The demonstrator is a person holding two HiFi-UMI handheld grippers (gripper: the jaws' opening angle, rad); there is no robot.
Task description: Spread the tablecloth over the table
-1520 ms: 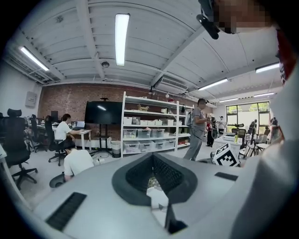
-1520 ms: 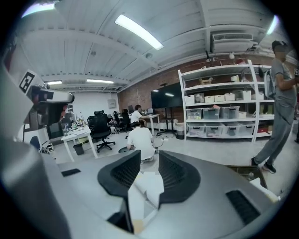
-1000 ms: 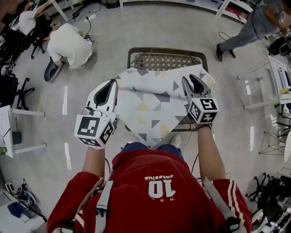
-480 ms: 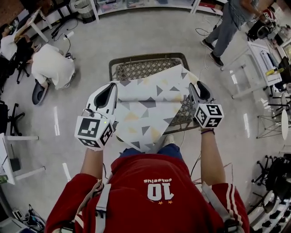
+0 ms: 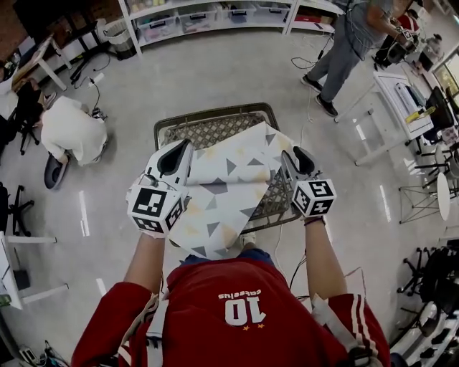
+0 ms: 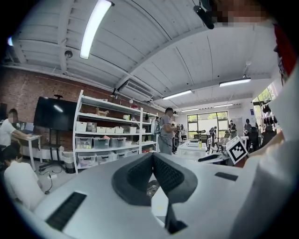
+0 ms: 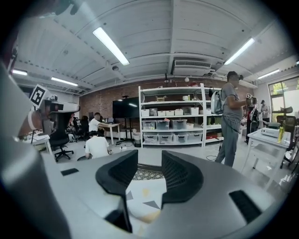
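Note:
The tablecloth, white with grey and yellow triangles, lies crumpled over the near part of a small metal lattice table and hangs off its near edge. My left gripper is at the cloth's left edge. In the left gripper view its jaws meet at the tips, with cloth showing just below them. My right gripper is at the cloth's right side. Its jaws have just been opening and stand apart. The cloth lies under the gap, and the pads do not press on it.
A person in white crouches on the floor at the left. Another person stands at the back right. Shelves with bins line the far wall. White tables stand on the right, and chairs and a desk on the far left.
Both grippers have shifted across the table with the cloth. More bare lattice shows at the back left. The right gripper's jaws have spread wider.

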